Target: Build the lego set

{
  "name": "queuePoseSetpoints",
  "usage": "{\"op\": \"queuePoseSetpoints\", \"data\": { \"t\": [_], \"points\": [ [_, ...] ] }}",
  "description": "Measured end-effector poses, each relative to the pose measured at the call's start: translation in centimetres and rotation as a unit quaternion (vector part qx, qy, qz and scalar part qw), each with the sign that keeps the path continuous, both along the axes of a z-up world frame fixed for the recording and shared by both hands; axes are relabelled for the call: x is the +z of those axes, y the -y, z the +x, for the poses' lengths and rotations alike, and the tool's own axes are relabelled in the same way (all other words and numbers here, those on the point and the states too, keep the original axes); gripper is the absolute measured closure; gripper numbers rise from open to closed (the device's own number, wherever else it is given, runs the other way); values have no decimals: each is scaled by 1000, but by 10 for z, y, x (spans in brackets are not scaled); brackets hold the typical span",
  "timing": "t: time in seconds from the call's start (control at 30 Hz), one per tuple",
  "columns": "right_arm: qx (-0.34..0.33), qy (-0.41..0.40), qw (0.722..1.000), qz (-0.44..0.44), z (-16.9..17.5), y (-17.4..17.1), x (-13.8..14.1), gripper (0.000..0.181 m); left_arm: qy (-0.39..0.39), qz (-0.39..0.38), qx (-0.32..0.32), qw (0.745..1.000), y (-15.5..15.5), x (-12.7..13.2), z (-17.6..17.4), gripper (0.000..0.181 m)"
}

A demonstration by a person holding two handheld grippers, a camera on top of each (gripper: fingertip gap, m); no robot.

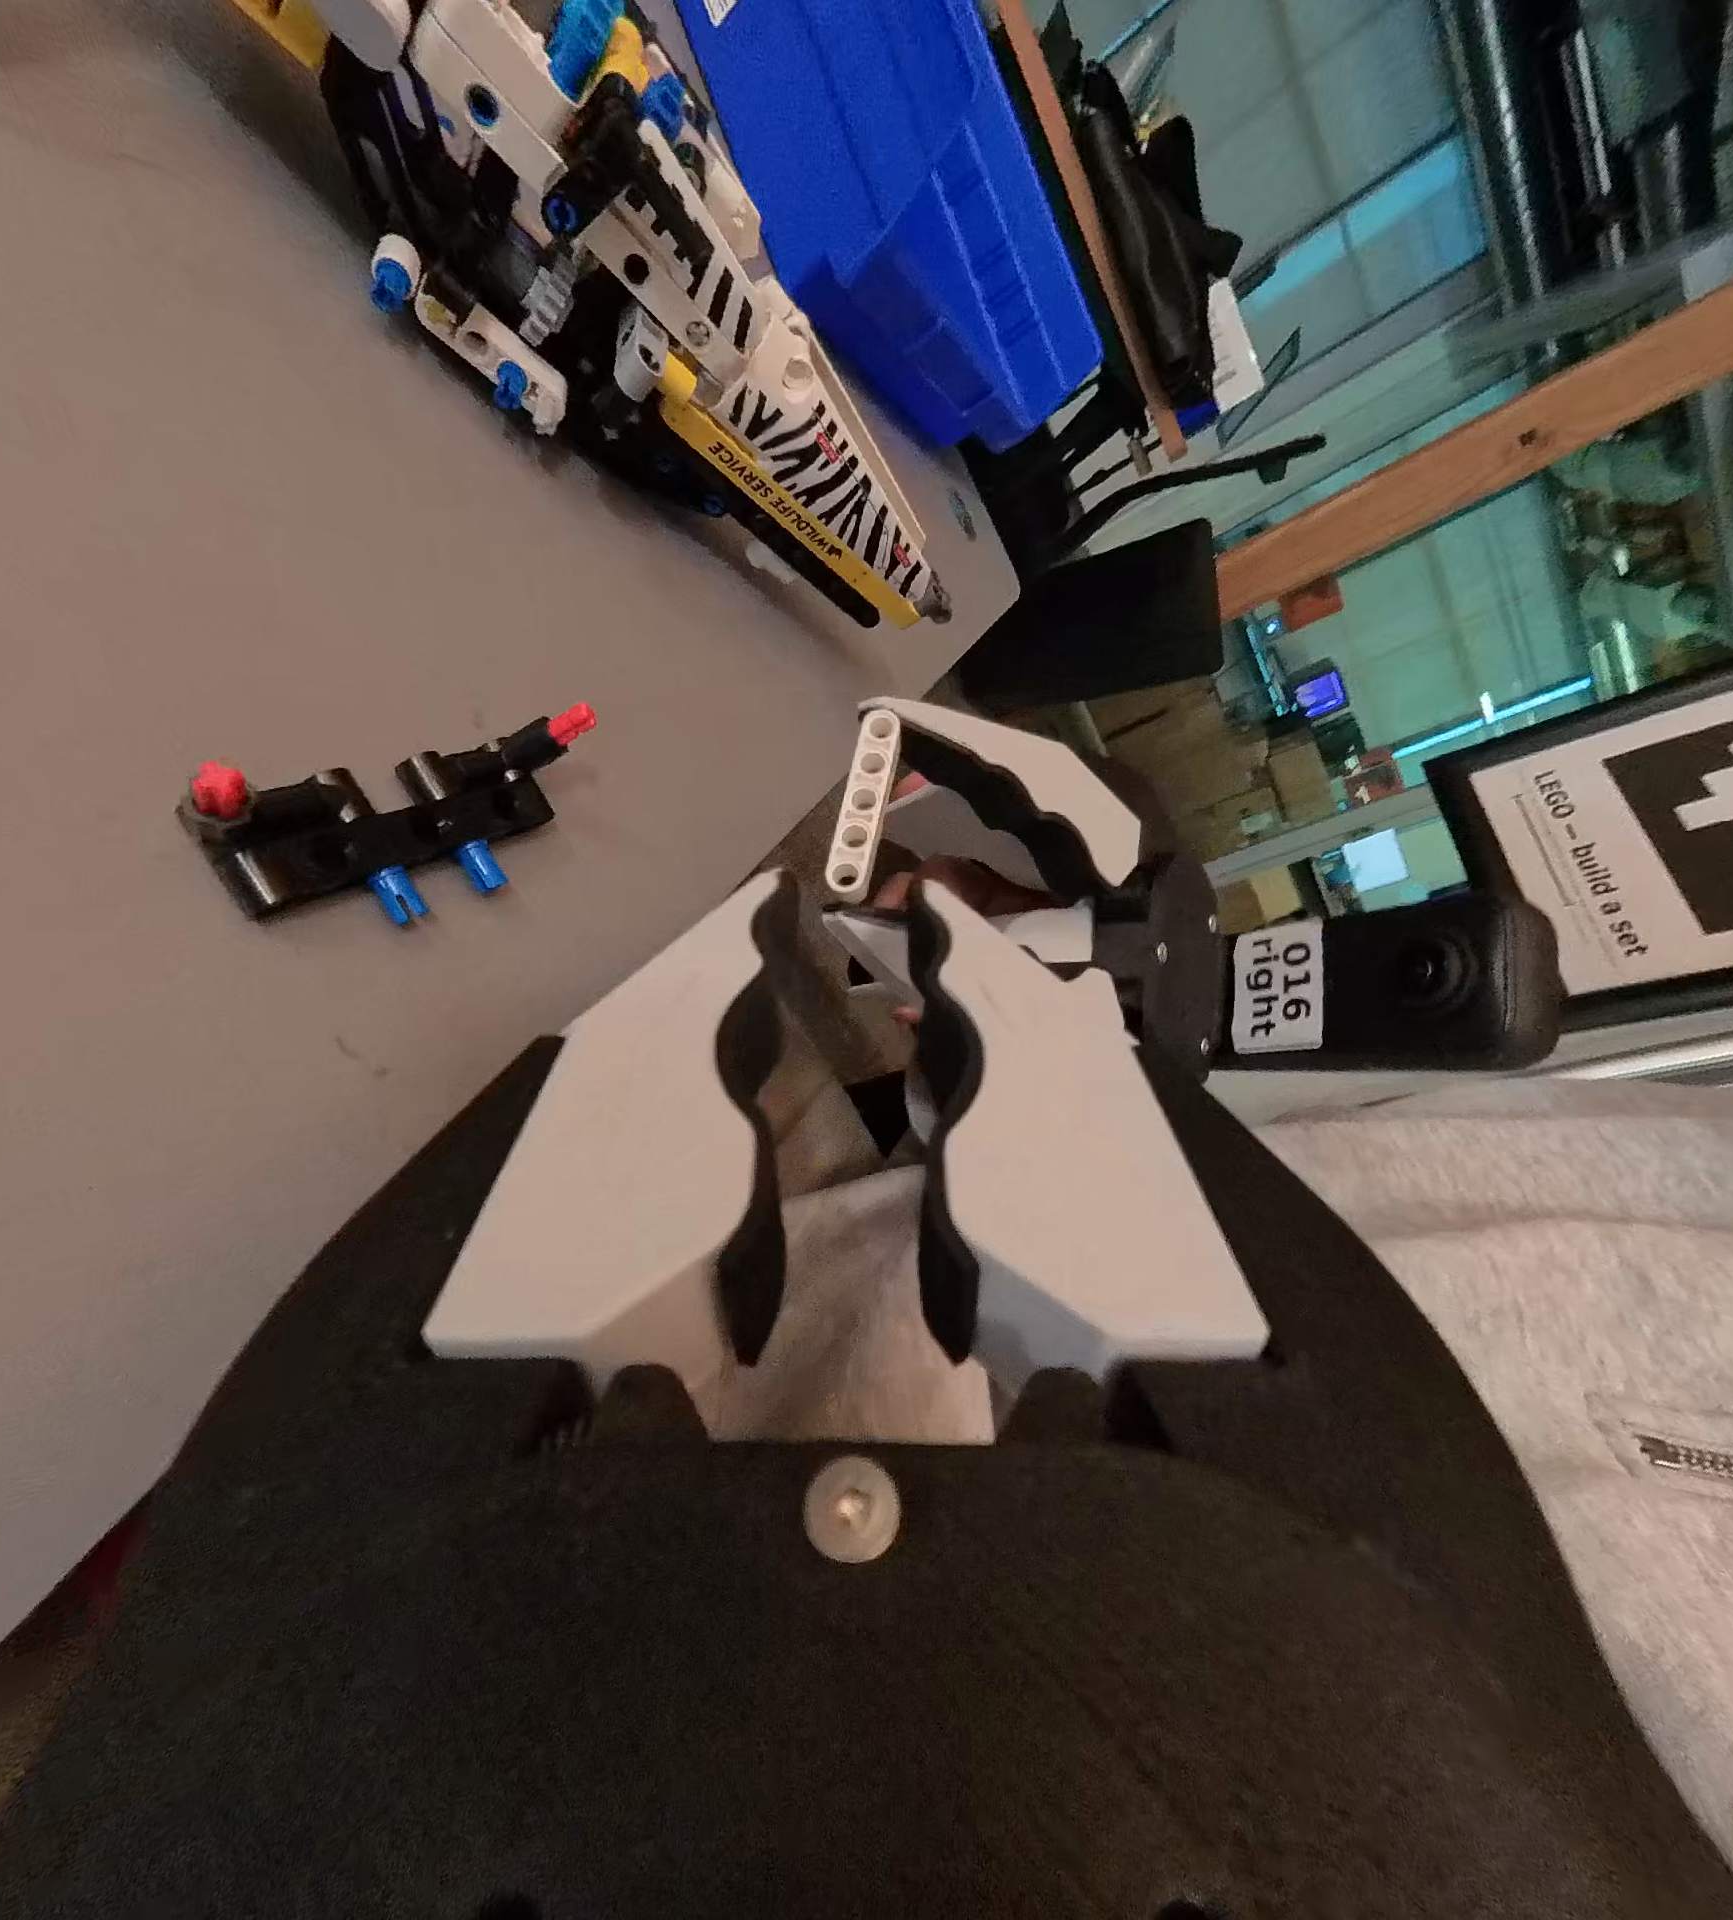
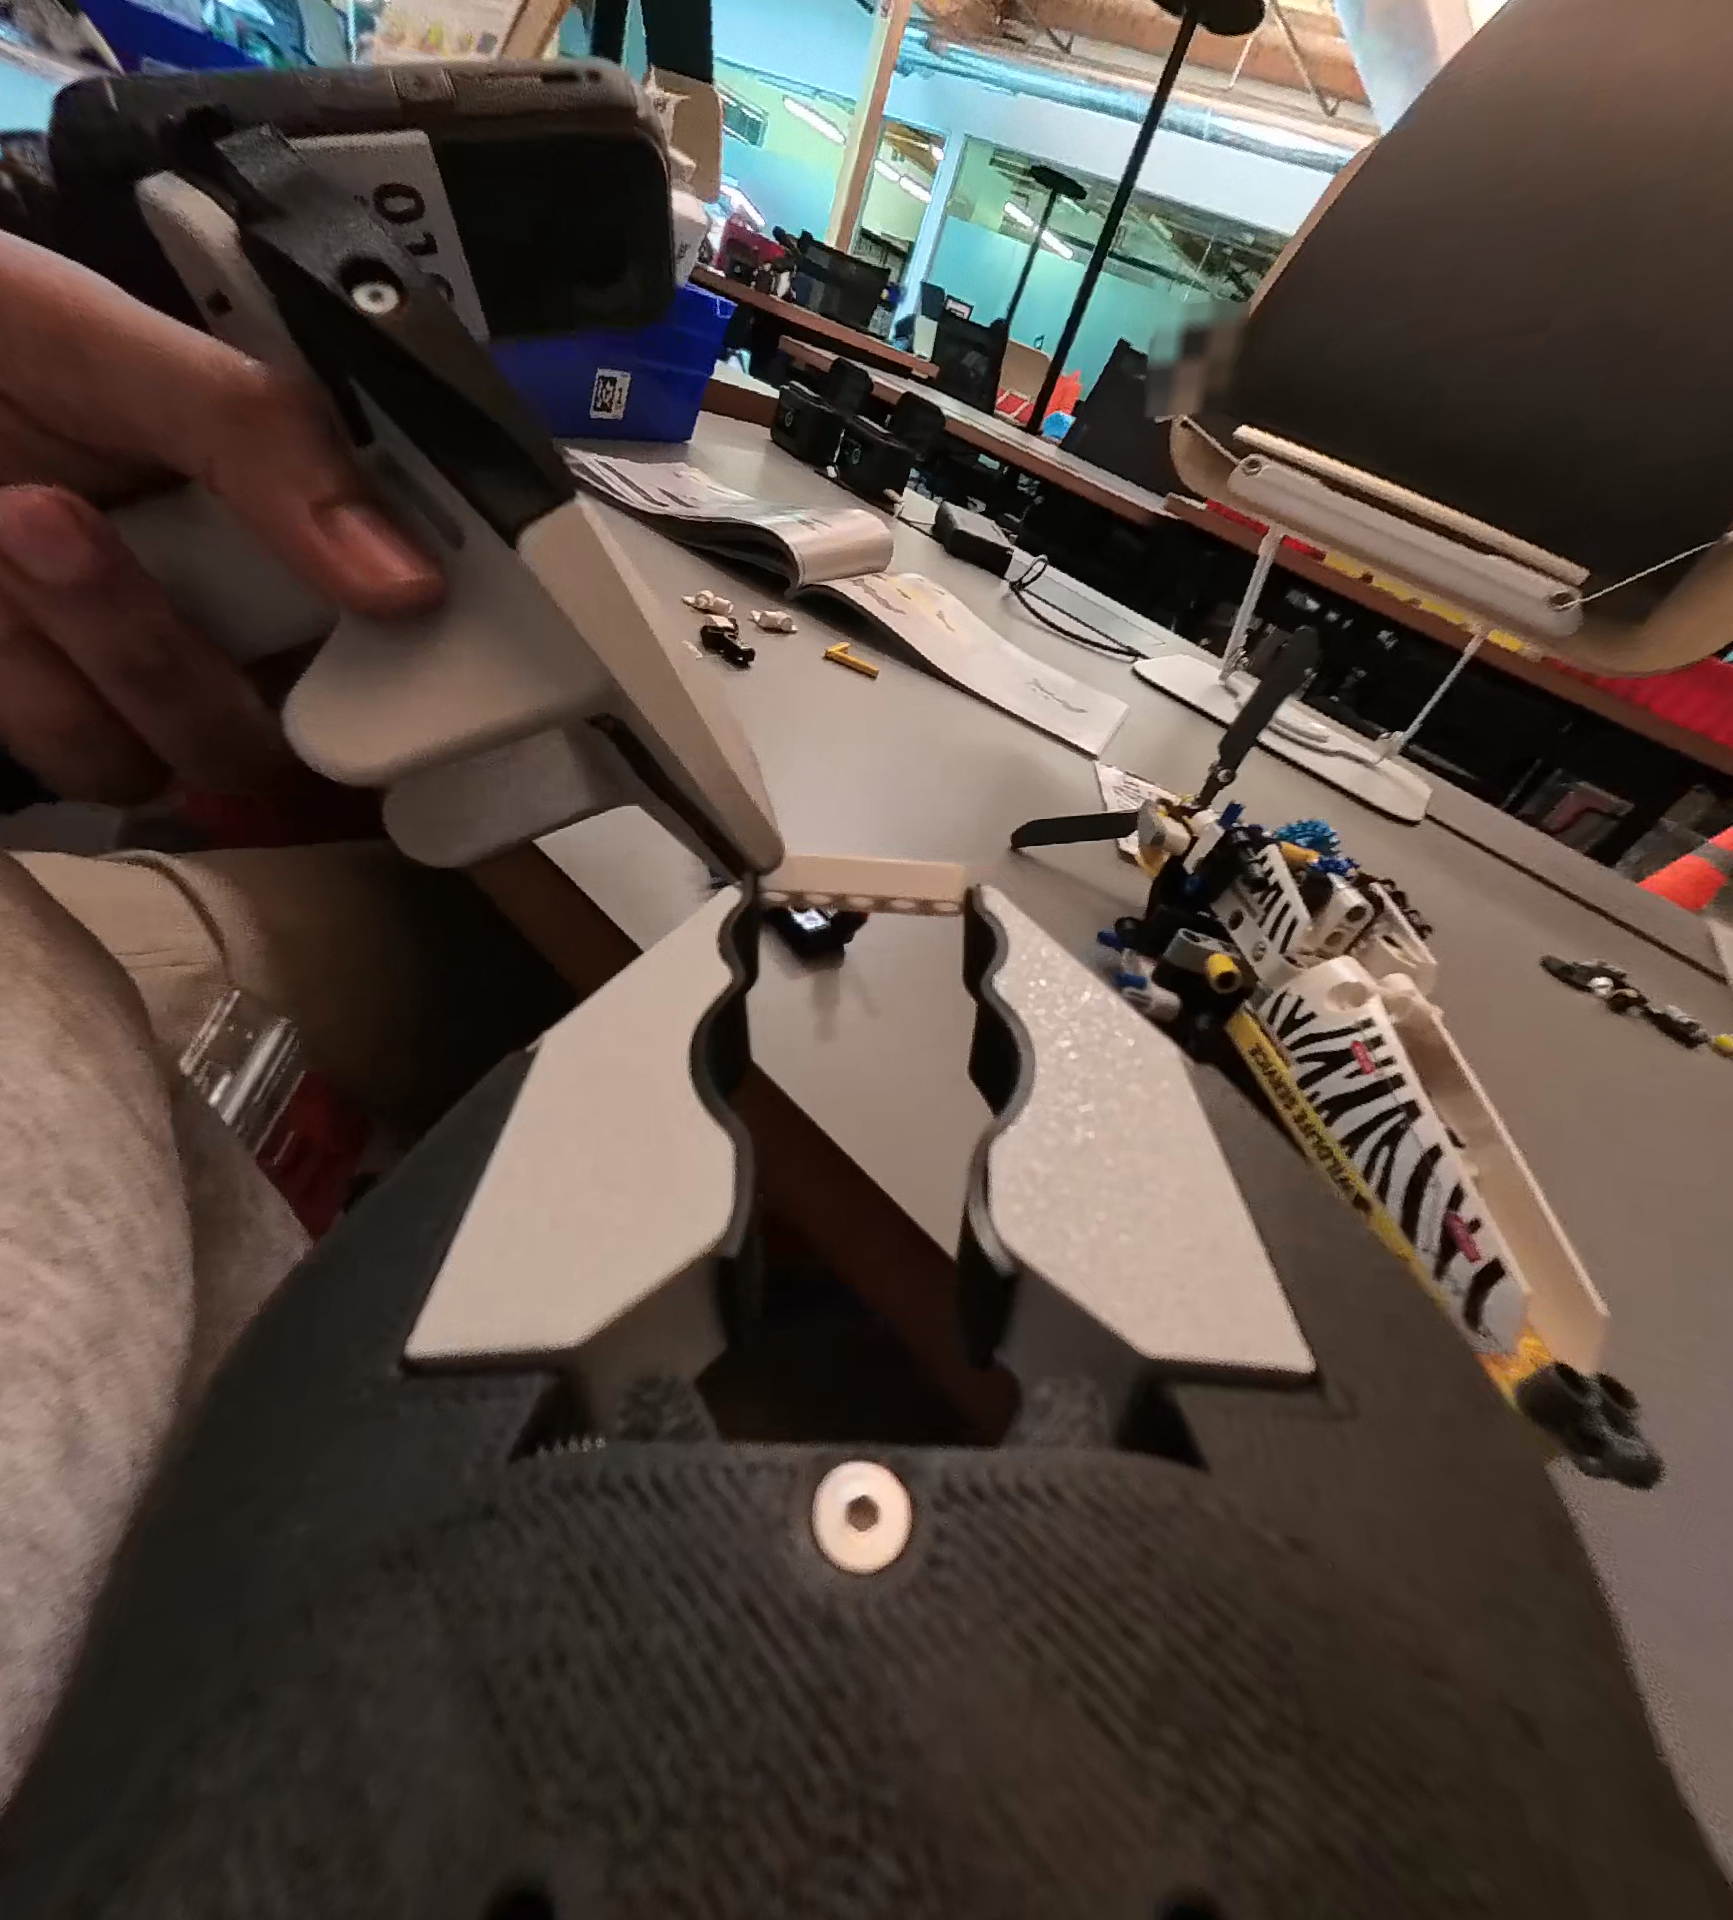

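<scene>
My right gripper (image 2: 862, 906) is shut on a white beam with holes (image 2: 877, 889), held end to end between its fingertips, just off the grey table's (image 2: 945, 769) near edge. In the left wrist view the same beam (image 1: 864, 802) stands between the right gripper's fingers (image 1: 1007, 774). My left gripper (image 1: 857, 902) is open and empty, its tips right below the beam; in the right wrist view its finger (image 2: 727, 800) touches the beam's left end. A black sub-assembly with red and blue pins (image 1: 363, 821) lies on the table. The zebra-striped model (image 1: 800, 447) (image 2: 1361, 1091) lies farther off.
A blue bin (image 1: 893, 208) stands behind the model. An open instruction booklet (image 2: 841, 561) and loose small parts (image 2: 737, 634) lie mid-table, more small parts (image 2: 1631, 1003) at the right. A lamp on a stand (image 2: 1361, 499) rises at the far right. A person's grey sleeve (image 1: 1464, 1299) is close by. My left and right fingertips are right by each other.
</scene>
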State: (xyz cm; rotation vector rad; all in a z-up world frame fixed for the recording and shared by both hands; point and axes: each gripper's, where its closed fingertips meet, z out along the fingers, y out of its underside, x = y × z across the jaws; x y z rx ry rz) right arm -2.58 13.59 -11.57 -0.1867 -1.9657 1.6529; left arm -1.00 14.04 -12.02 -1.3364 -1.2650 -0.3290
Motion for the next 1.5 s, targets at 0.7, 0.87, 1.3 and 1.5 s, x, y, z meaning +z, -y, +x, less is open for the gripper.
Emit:
{"op": "queuePoseSetpoints", "data": {
  "t": [0.7, 0.87, 1.3, 1.5],
  "points": [
    [57, 124, 990, 29, 13, 23, -26, 144, -152, -342, 12, 927, 76, -24, -38, 125],
    [65, 155, 982, 84, 15, 34, -43, 144, -122, -323, 7, 938, 71, -29, -38, 142],
    [51, 213, 956, 194, 8, 44, -48, 144, -82, -256, -26, 963, 58, -28, -6, 146],
    [42, 226, 948, 220, -2, 35, -48, 144, -88, -226, -38, 969, 60, -29, -1, 148]
  ]
}}
